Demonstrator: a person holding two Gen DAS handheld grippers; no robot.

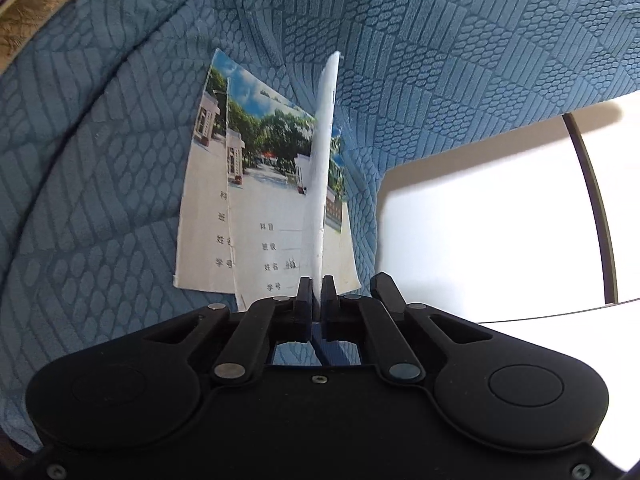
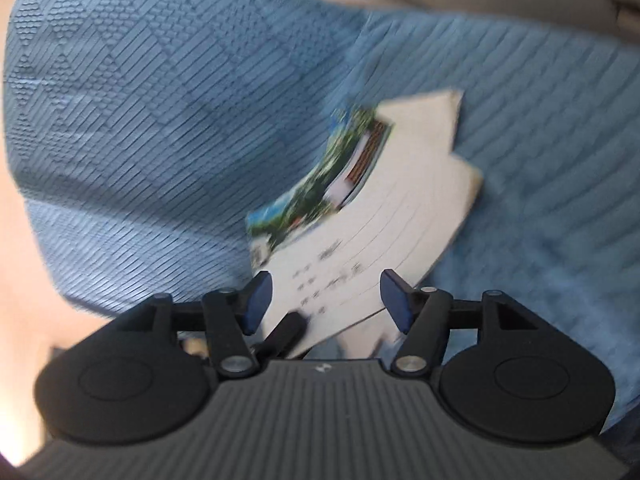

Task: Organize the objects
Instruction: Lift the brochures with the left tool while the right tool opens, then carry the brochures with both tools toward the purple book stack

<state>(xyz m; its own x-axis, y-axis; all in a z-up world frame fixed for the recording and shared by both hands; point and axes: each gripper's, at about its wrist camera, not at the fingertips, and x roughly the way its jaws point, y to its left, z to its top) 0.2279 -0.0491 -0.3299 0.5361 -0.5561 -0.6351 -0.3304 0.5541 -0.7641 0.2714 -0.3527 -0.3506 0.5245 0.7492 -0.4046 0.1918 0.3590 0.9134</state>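
My left gripper (image 1: 317, 300) is shut on a thin white notebook (image 1: 322, 160), which I see edge-on, standing up from the jaws. Beneath it two notebooks with photo covers (image 1: 264, 184) lie overlapping on the blue textured cover (image 1: 100, 160). The right wrist view is blurred. There the white notebook's lined page (image 2: 400, 208) hangs over a photo-cover notebook (image 2: 312, 196). My right gripper (image 2: 324, 300) is open, its blue pads (image 2: 256, 300) on either side of the page's near end and not pressing it. A black finger of the other gripper (image 2: 286, 332) reaches in at that end.
The blue cover (image 2: 140, 120) fills most of both views, with folds. A bright white surface (image 1: 480, 220) with a dark bar (image 1: 596, 208) lies past the cover's edge on the right. A gold patterned object (image 1: 36, 4) sits at the far upper left.
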